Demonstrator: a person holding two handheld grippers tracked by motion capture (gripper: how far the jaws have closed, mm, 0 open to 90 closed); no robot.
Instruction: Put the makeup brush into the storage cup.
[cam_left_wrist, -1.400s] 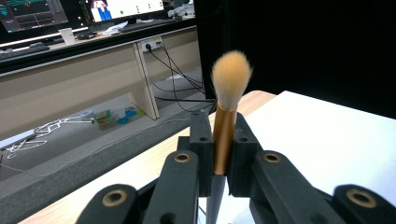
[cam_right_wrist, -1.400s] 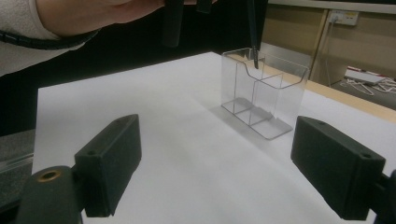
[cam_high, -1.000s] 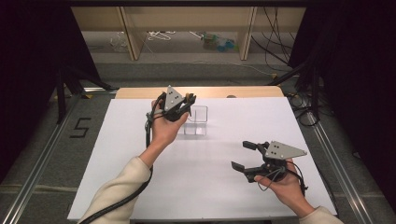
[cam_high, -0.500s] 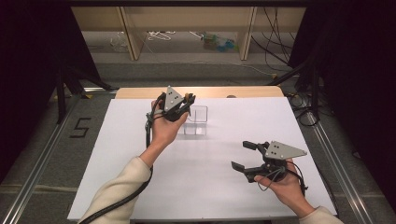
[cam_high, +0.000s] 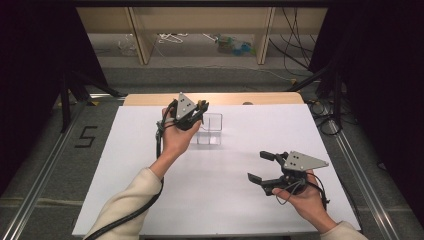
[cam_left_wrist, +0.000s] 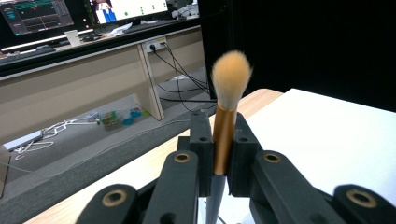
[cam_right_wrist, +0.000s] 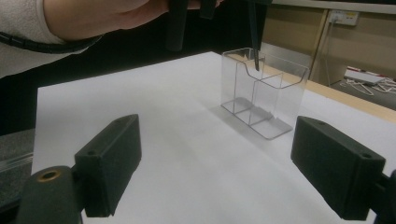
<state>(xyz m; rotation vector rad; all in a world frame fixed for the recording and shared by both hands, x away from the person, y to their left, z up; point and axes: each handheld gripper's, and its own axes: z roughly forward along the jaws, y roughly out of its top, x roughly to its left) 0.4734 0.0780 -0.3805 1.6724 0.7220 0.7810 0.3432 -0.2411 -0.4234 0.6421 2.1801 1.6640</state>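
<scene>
My left gripper (cam_high: 196, 111) is raised over the far middle of the white table (cam_high: 150, 200), shut on a makeup brush (cam_left_wrist: 227, 88) with orange bristles, a gold ferrule and a dark handle. In the left gripper view the bristles point up beyond the gripper (cam_left_wrist: 219, 137). A clear plastic organiser (cam_high: 210, 130) with compartments stands just under and to the right of that gripper. The right gripper view shows the brush handle's tip (cam_right_wrist: 256, 58) hanging at the rim of the organiser (cam_right_wrist: 261, 93). My right gripper (cam_high: 257, 165) stands open at the near right and holds nothing.
A wooden strip (cam_high: 260, 98) runs along the table's far edge. Beyond it are shelf legs and loose cables on the floor (cam_high: 200, 42). Black curtains close in both sides. White tabletop lies between the organiser and my right gripper (cam_right_wrist: 224, 163).
</scene>
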